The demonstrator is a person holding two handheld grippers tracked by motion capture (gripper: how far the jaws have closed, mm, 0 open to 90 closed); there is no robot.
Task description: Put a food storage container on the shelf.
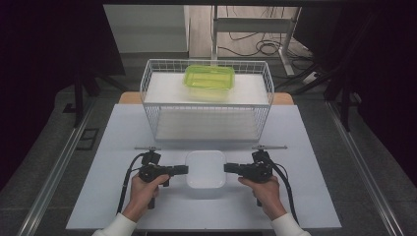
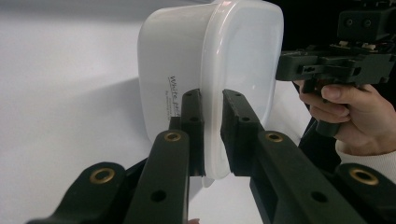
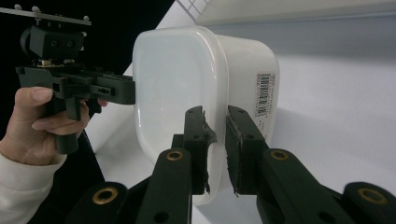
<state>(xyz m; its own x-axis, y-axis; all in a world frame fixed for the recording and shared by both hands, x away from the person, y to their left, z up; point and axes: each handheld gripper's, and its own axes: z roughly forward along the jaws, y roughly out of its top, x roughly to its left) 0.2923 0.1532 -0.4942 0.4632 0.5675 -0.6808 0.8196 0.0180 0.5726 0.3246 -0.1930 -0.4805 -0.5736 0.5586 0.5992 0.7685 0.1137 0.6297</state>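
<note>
— White plastic container (image 1: 206,168), squarish with rounded corners and a lid on top: one of those, sitting on the pale worktop (image 1: 108,147) between the two hands, near the front edge.

— And the rest by count?

— Two tools. The left hand-held gripper (image 1: 183,170) is clamped on the container's left lid rim, and the right hand-held gripper (image 1: 229,168) is clamped on the right rim. One white wire basket (image 1: 157,73) stands farther back, with one translucent green lidded box (image 1: 209,76) on its upper level.

— What do the gripper views add?

— The left gripper view shows small printed and handwritten text (image 2: 172,93) on the container's side wall; the right gripper view shows a barcode label (image 3: 263,94) on the opposite wall. Both show the lid's edge pinched between the black jaws, which the high view leaves too small to judge. The high view alone gives the basket and green box whole.
</note>
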